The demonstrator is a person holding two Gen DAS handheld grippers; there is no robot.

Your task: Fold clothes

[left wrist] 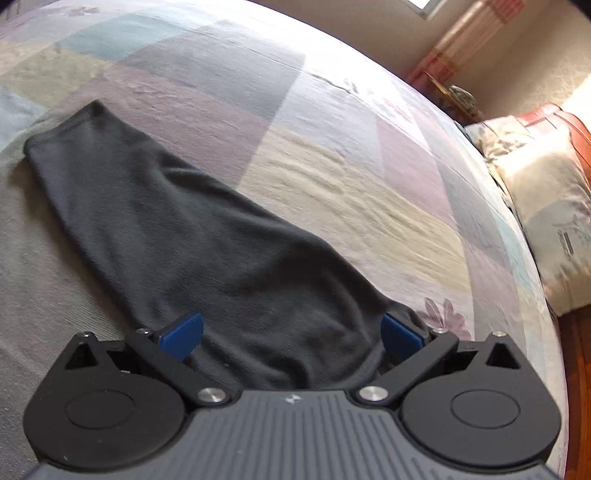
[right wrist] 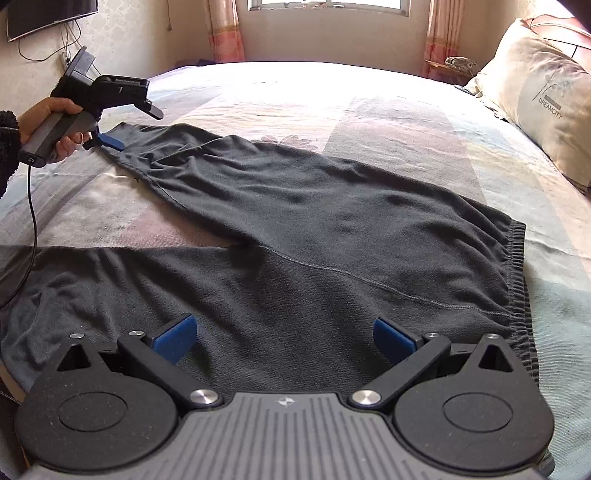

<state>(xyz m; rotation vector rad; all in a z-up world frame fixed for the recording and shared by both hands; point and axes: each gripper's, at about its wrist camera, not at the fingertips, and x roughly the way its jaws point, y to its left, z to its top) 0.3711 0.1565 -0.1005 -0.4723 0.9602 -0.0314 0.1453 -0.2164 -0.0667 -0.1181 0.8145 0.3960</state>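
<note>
Dark grey trousers [right wrist: 314,221] lie spread on the patchwork bedspread [right wrist: 295,96], with the elastic waistband [right wrist: 517,266] at the right and both legs running left. My right gripper [right wrist: 284,339] is open just above the near leg, its blue fingers [right wrist: 173,338] wide apart. A hand [right wrist: 55,110] holds my left gripper [right wrist: 112,142] at the cuff of the far leg. In the left wrist view that gripper [left wrist: 291,336] is open, and the trousers [left wrist: 166,221] run from between its fingers to a hemmed end at the upper left.
A pillow [right wrist: 535,99] lies at the bed's right side, also in the left wrist view as the pillow [left wrist: 546,206]. A window [right wrist: 325,3] with pink curtains is behind the bed. A wall screen [right wrist: 44,14] hangs at the upper left. A black cable [right wrist: 33,221] trails down.
</note>
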